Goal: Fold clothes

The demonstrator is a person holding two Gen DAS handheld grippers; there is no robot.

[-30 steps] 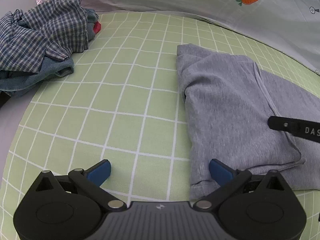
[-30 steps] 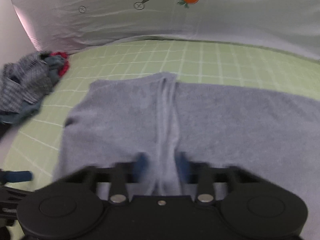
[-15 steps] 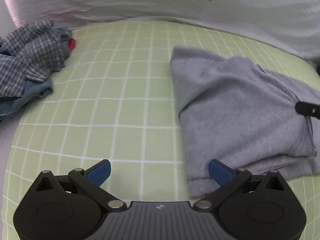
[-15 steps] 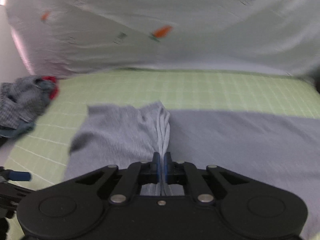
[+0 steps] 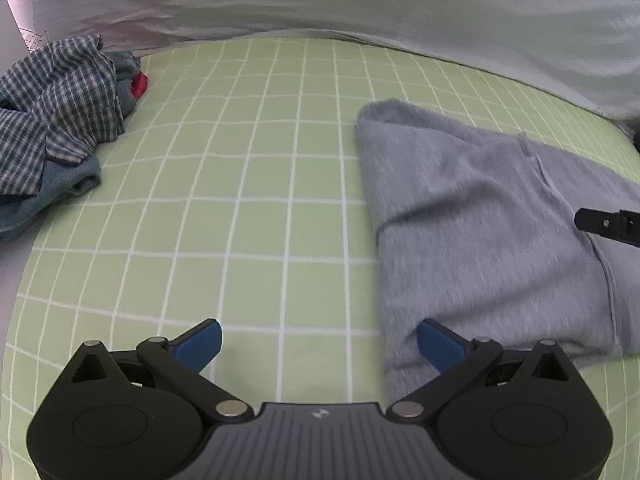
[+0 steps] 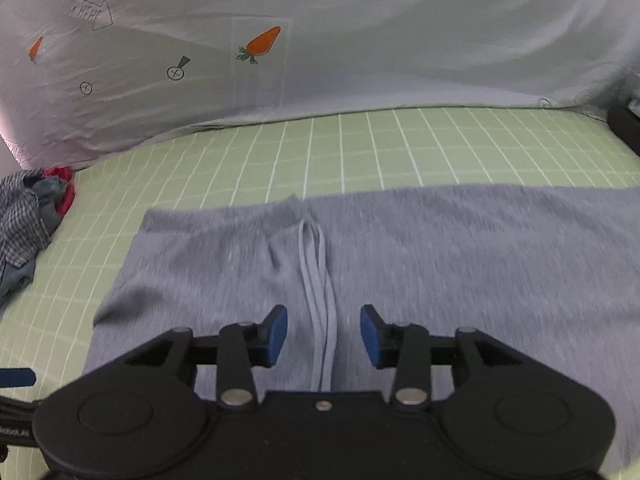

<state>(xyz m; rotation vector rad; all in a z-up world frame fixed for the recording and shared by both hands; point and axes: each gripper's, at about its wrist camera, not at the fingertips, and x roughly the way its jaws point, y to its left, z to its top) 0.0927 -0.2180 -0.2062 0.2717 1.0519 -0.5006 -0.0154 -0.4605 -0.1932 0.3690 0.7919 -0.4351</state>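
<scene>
Your right tongs [image 6: 323, 334]: released, blue pads spread either side of the drawstring [image 6: 318, 300], gripping nothing.

Your left tongs [image 5: 318, 346]: released wide; right pad over the near corner of the grey sweatpants [image 5: 480, 232], left pad over bare sheet.

Grey sweatpants: lying flat across the middle of the bed [image 5: 248, 184], one end already doubled over along a seam. Judged partly folded; further folds remain.

Pile of clothes [image 5: 56, 120]: checked shirt and blue and red items, heaped at the bed's far left edge, well apart from the sweatpants, not yet folded.

Carrot-print sheet [image 6: 360, 40]: draped along the far edge.

Hard to make out: sweatpants blurred, right end cut off; layers underneath hidden.
</scene>
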